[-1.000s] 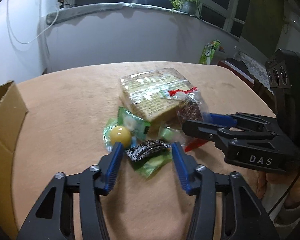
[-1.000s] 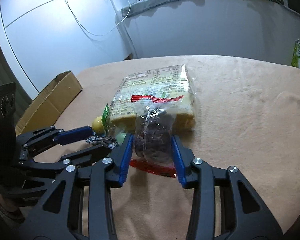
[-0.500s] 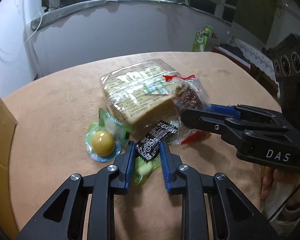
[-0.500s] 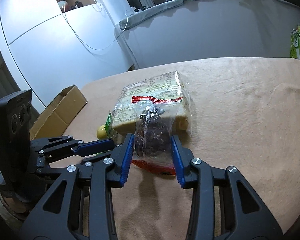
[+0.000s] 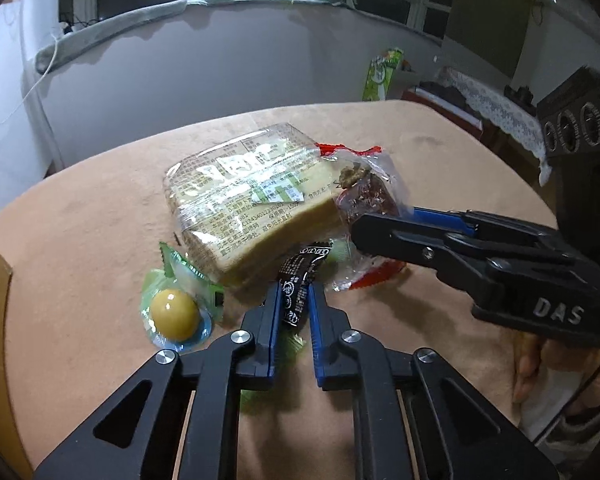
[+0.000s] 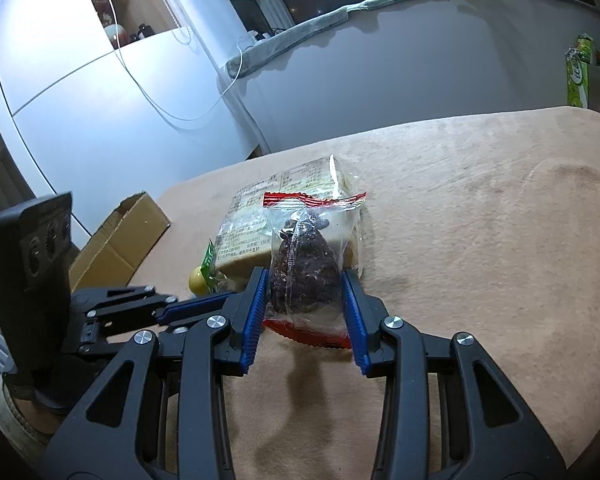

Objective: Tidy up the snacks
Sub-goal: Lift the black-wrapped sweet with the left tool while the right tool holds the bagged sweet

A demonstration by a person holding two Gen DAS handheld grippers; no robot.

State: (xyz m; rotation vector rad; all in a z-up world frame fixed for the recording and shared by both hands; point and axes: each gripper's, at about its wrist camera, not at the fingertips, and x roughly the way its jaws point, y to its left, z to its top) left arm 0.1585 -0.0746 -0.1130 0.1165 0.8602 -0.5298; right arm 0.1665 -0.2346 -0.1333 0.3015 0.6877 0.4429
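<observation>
Left wrist view: the left gripper (image 5: 294, 300) has closed since a second ago, when its jaws stood wide around the black sachet (image 5: 300, 280); now the pads pinch that sachet, so it looks ready to lift. Just left of its tips lies the yellow sweet (image 5: 175, 314), and straight ahead the bread pack (image 5: 252, 196). The cardboard box (image 6: 120, 236) waits far to its left. To its right, the right gripper (image 6: 304, 292) has risen with the dark cake bag (image 6: 306, 264) clamped between partly closed jaws, clear of the table (image 6: 480, 240). Both snacks seem set for carrying over to the box.
</observation>
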